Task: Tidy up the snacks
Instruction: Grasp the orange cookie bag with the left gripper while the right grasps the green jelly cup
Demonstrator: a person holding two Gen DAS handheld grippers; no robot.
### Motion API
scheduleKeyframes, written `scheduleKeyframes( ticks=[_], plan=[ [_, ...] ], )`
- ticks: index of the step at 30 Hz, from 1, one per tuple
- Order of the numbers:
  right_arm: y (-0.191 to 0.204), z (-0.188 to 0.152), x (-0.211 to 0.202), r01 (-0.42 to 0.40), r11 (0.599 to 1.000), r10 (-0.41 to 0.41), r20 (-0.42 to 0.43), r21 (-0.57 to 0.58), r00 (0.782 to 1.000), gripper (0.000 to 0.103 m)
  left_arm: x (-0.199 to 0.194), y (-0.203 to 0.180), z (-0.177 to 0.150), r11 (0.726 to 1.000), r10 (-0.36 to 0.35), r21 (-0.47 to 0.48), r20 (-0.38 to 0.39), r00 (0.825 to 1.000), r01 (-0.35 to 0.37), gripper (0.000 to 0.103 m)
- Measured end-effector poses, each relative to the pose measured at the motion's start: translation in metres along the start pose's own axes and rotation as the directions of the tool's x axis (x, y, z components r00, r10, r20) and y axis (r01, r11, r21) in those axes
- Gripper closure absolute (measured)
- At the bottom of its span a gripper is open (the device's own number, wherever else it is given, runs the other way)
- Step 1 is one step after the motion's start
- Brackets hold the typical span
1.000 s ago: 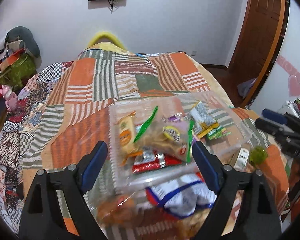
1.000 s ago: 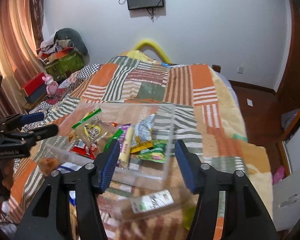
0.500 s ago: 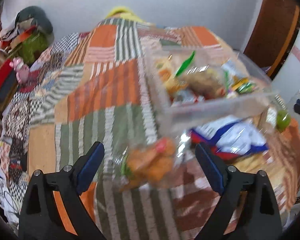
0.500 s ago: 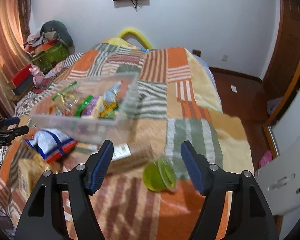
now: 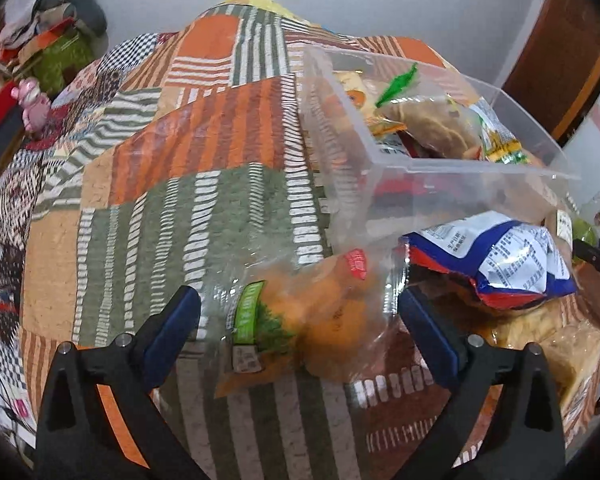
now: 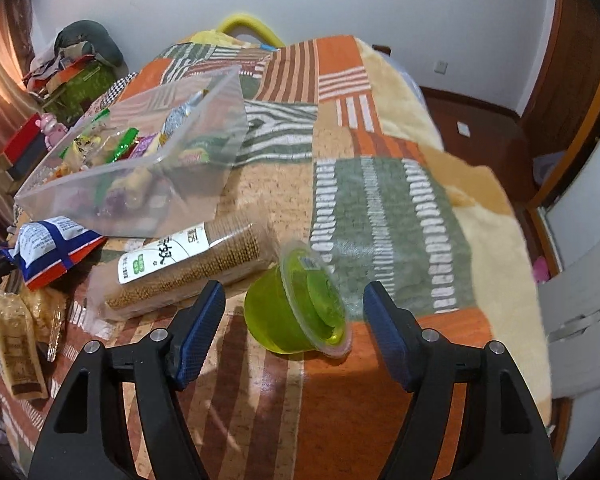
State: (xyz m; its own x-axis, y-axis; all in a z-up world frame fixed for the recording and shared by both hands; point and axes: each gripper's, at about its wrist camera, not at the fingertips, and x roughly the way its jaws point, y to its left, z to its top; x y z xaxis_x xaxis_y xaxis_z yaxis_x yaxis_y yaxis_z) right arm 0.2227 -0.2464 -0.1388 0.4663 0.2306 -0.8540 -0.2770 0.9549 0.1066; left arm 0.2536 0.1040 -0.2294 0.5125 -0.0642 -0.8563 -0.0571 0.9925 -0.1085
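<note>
A clear plastic bin (image 5: 384, 148) (image 6: 204, 120) holding several snack packs sits on the patchwork bed cover. My left gripper (image 5: 300, 320) is open, its fingers either side of a clear bag of orange snacks (image 5: 312, 312) lying on the cover. A blue, white and red chip bag (image 5: 496, 260) (image 6: 48, 244) lies just right of it. My right gripper (image 6: 294, 312) is open around a green jelly cup (image 6: 296, 312) lying on its side. A clear pack of brown crackers (image 6: 188, 268) lies left of the cup.
Tan wrapped snacks (image 6: 16, 336) lie at the near left of the bed. The bed's right edge (image 6: 512, 240) drops to a wooden floor. A pile of clothes and boxes (image 6: 76, 64) stands at the far left. The other gripper (image 5: 596, 256) shows at right.
Both grippers have dropped and drawn closer to the bed. The left one now straddles the orange snack bag, the right one straddles the green jelly cup. Both stay open.
</note>
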Motion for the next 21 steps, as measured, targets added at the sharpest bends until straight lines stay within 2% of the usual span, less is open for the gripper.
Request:
scheduleKeyframes(
  ticks=[2,4,6,12,16,21],
  plan=[
    [0.0,-0.003,0.001,-0.009,1.0,0.01,-0.007,0.012,1.0,0.036,0.004,-0.004,0.0,1.0,0.01,0.022,-0.008,1.0,-0.01,0.002],
    [0.001,-0.006,-0.001,0.005,1.0,-0.005,-0.001,0.008,1.0,0.043,0.009,-0.006,-0.001,0.999,0.034,0.037,-0.023,0.999,-0.033,0.002],
    [0.0,-0.007,-0.001,-0.012,1.0,0.012,-0.007,0.017,1.0,0.054,0.012,-0.006,-0.002,0.999,0.038,0.037,-0.02,0.999,-0.037,0.002],
    [0.007,-0.01,-0.007,0.015,1.0,-0.014,0.022,-0.012,1.0,0.059,0.006,-0.001,-0.005,0.999,0.034,0.031,-0.004,0.999,-0.034,0.022],
    [0.011,-0.008,-0.015,0.005,1.0,-0.004,0.044,-0.016,0.999,0.063,-0.003,0.001,-0.008,0.999,0.031,0.028,-0.001,1.0,-0.031,0.035],
    [0.013,-0.002,-0.021,-0.012,1.0,0.013,0.063,-0.016,0.998,0.065,-0.024,-0.001,-0.007,0.999,0.045,0.026,0.038,0.998,-0.046,0.038]
  ],
)
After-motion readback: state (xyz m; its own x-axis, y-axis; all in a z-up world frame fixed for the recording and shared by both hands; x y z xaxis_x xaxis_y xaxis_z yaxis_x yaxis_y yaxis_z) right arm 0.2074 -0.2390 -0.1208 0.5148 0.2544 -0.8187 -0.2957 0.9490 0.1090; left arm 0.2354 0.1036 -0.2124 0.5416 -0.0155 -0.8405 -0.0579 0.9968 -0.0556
